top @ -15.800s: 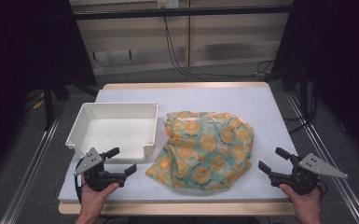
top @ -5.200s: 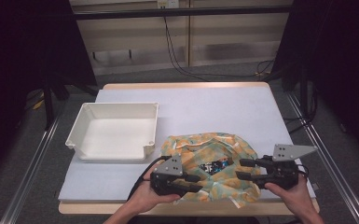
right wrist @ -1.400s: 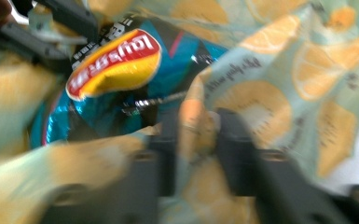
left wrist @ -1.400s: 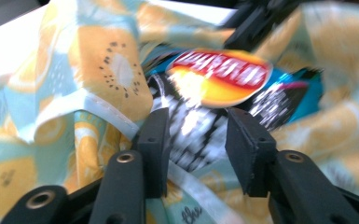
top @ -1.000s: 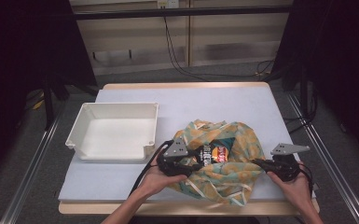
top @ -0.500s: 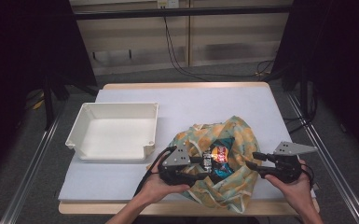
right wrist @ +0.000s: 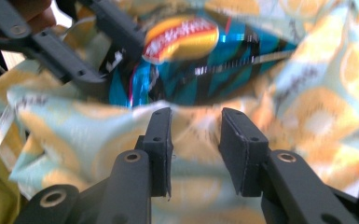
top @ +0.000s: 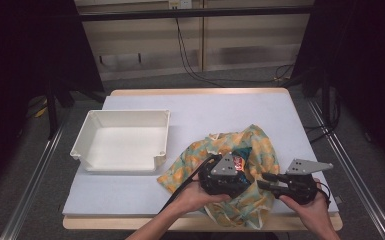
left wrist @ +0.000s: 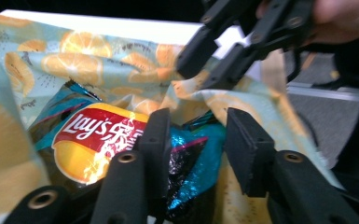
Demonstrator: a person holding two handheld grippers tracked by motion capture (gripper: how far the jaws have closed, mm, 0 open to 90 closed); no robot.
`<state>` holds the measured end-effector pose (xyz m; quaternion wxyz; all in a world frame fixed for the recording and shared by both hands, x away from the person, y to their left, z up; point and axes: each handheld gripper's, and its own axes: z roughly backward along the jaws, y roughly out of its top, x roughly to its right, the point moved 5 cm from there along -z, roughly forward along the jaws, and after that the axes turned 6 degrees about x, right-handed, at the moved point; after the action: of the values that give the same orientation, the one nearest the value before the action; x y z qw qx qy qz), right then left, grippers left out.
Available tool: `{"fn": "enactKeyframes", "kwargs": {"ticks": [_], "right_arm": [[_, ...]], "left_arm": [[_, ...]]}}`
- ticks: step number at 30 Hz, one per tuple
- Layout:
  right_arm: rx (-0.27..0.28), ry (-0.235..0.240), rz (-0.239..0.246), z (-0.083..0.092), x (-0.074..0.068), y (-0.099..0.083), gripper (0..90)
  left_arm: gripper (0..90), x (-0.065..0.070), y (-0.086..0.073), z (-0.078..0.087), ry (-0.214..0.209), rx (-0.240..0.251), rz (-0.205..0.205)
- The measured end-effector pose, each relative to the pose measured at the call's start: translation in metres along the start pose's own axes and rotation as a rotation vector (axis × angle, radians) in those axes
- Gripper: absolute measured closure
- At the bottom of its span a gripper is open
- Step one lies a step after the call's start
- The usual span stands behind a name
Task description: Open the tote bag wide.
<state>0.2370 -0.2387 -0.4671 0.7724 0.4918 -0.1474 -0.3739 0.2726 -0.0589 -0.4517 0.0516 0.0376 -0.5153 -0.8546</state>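
A cloth [top: 195,160] printed with orange slices lies bunched at the table's front right, folded around a blue Lay's chip bag [top: 239,161]. My left gripper [top: 244,176] points right at the bag. In the left gripper view its jaws [left wrist: 196,122] have just been closing and stand apart, with a corner of the bag [left wrist: 98,140] and a cloth [left wrist: 98,60] edge between them, not visibly pinched. My right gripper [top: 261,181] faces it from the right. Its jaws [right wrist: 196,116] have also been closing and stand apart at the cloth's [right wrist: 307,107] folded edge, below the bag [right wrist: 191,42].
An empty white bin [top: 127,112] stands on the left half of the white table [top: 220,110]. The two grippers are tip to tip: the right gripper [left wrist: 199,73] shows in the left gripper view, the left gripper [right wrist: 112,60] in the right gripper view. The table's front edge is close below both hands.
My left gripper has moved right, toward the right gripper. The cloth has drawn in tighter around the chip bag. The right gripper has stayed about where it was.
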Motion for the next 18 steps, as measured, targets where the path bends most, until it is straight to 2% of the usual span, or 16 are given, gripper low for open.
{"fn": "enactKeyframes", "kwargs": {"ticks": [3,4,6,7,8,9,14,15,17,18], "right_arm": [[-0.028,-0.004,-0.011,0.003,-0.003,-0.015,64.9],[-0.029,-0.009,-0.008,0.003,-0.003,-0.017,65.0],[-0.035,-0.005,-0.021,0.004,-0.004,-0.023,65.2],[-0.041,-0.010,-0.017,0.004,-0.004,-0.025,65.1],[-0.043,-0.012,-0.017,0.003,-0.003,-0.026,64.9],[-0.048,-0.011,-0.021,0.003,-0.003,-0.028,64.8],[-0.057,-0.018,-0.023,0.002,0.001,-0.032,63.8],[-0.057,-0.021,-0.025,0.003,0.001,-0.033,63.8],[-0.061,-0.019,-0.029,0.001,0.001,-0.035,63.8],[-0.064,-0.019,-0.027,0.000,0.002,-0.036,63.8]], "left_arm": [[53.8,-0.002,-0.005,-0.005,0.027,-0.040,-0.022],[51.3,-0.002,-0.007,-0.007,0.042,-0.060,-0.049],[47.7,-0.002,-0.011,-0.011,0.051,-0.082,-0.075],[45.4,0.000,-0.013,-0.012,0.036,-0.081,-0.076],[44.0,0.001,-0.014,-0.014,0.039,-0.077,-0.081],[43.9,0.001,-0.015,-0.014,0.042,-0.094,-0.099],[37.3,0.002,-0.021,-0.023,0.036,-0.130,-0.126],[37.2,0.003,-0.022,-0.025,0.051,-0.138,-0.138],[36.5,0.003,-0.024,-0.028,0.049,-0.151,-0.159],[36.4,0.004,-0.025,-0.030,0.070,-0.156,-0.173]]}}
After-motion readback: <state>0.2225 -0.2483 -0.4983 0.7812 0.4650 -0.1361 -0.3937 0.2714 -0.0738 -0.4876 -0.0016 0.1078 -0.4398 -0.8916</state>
